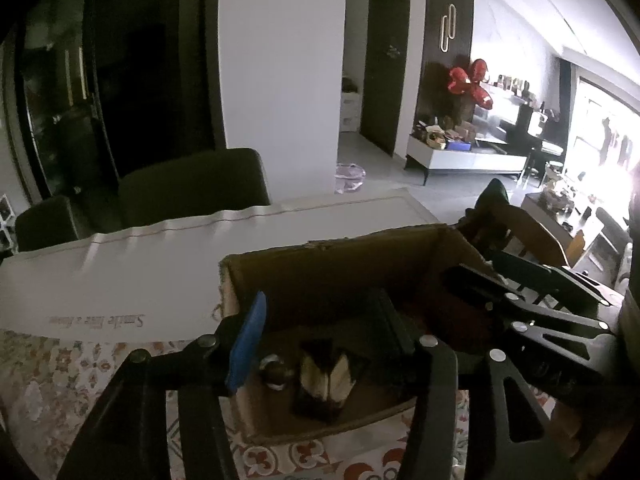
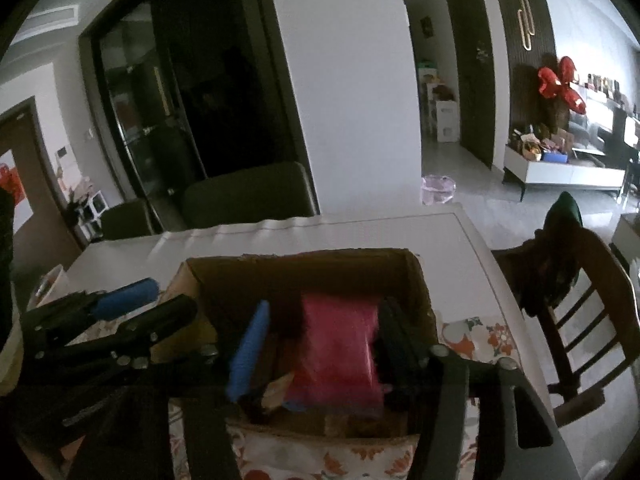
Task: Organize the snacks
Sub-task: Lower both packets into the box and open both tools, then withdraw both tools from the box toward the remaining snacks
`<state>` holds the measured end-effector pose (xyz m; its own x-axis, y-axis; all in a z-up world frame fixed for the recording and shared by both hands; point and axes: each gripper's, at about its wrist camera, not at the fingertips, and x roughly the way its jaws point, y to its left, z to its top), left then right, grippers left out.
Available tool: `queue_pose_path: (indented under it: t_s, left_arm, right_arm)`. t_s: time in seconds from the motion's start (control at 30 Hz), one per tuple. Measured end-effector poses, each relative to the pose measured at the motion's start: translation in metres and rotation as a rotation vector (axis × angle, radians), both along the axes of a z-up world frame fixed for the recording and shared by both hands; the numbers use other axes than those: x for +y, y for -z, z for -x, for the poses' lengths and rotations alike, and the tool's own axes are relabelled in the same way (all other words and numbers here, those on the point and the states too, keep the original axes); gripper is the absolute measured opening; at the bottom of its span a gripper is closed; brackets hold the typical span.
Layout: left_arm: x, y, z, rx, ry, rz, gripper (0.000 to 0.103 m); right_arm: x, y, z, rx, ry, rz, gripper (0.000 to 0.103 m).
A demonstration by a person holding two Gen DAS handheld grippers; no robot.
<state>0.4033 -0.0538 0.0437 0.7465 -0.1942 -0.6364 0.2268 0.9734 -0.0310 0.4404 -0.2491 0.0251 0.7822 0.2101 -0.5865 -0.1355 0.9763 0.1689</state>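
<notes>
Inside the cardboard box (image 2: pixel 308 276) lies a pink snack packet (image 2: pixel 340 348), framed between the fingers of the right gripper (image 2: pixel 316 344). Its jaws stand wide apart, one blue-padded finger to the left of the packet and one black finger to its right; whether either finger touches the packet cannot be told, and nothing is clamped. This gripper points down and forward into the open top of the box.

Through the left wrist view, the left gripper (image 1: pixel 320 340) also reaches over the box's near wall, its jaws open wide with nothing between them. Below it on the box floor sit a dark packet with pale panels (image 1: pixel 324 376) and a small round metallic item (image 1: pixel 274 370), too dim to identify. The right gripper enters this view from the right, angled into the same box.

The box stands on a table (image 1: pixel 120 272) covered partly by a white cloth and partly by a floral patterned cloth (image 1: pixel 52 372). Dark upholstered chairs (image 1: pixel 192 188) stand at the far side, and a wooden chair (image 2: pixel 572 292) stands at the right end of the table.
</notes>
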Motion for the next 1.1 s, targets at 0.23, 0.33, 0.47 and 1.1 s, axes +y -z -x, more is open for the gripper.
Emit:
queue_pose_path:
  t_s: [0.23,0.33,0.47,1.1]
  left_arm:
    - [0.012,-0.012,0.032,-0.06,-0.026,-0.003,0.069]
    - [0.017,-0.02,0.05,-0.088,-0.028,0.006,0.07]
    - [0.022,-0.028,0.072,-0.113,-0.021,0.014,0.07]
    - [0.035,-0.013,0.163,-0.175,-0.053,-0.024,0.07]
  right_arm:
    - [0.001,-0.009,0.022,-0.037,0.023,0.012,0.06]
    - [0.003,-0.017,0.041,-0.076,0.026,0.026,0.06]
    - [0.004,-0.025,0.065,-0.118,0.023,0.016,0.06]
    - [0.009,-0.023,0.16,-0.205,0.049,0.047,0.06]
